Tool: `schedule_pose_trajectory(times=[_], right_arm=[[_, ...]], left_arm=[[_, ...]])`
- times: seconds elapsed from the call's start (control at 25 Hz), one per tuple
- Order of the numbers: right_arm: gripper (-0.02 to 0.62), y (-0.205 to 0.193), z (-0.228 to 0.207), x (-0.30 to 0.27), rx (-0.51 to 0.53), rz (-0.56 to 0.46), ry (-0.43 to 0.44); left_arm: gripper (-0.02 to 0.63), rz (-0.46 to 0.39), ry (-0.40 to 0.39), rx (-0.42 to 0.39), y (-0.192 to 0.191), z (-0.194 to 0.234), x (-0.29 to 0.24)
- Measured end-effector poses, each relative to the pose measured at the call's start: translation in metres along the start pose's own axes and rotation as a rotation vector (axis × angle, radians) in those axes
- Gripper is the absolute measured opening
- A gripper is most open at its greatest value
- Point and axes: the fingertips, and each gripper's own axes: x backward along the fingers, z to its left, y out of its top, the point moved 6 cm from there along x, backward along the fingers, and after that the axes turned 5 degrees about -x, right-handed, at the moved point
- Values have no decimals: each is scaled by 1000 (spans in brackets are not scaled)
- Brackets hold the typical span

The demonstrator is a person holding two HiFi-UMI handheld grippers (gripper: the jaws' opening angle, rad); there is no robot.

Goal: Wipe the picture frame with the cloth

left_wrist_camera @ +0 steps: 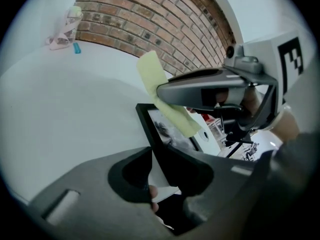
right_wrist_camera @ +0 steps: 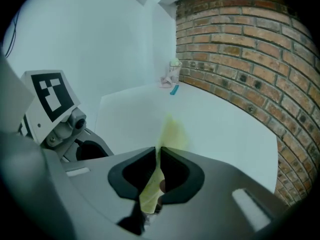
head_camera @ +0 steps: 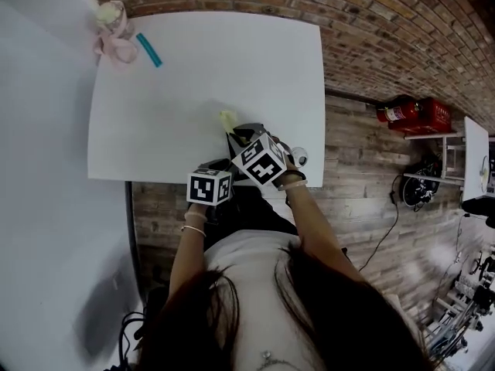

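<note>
Only left gripper view shows picture frame face, cloth overlapping it.

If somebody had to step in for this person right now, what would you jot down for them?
Left gripper: closed on the picture frame, holding it tilted at the near edge of the white table.
Right gripper: closed on the yellow cloth, which lies against the frame's upper front.
Done: both things are in hand, with cloth on frame.
Left: wipe across the glass and border. How much is already wiped cannot be told.
</note>
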Motion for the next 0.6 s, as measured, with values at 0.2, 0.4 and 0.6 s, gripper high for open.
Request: schedule_pose_trajectory(times=[0.2,0.4,0.6], right_arm=[[37,-3,6,-14,14,60,30],[37,-3,8,-25,-2,81,32],[37,-7,9,-33,-5,103,13]], left_arm=[[103,-1,-22,15,0,3,0],[107,-2,-43,31,0,5,-1],[106,-6,-45,29,-1,6,-1]])
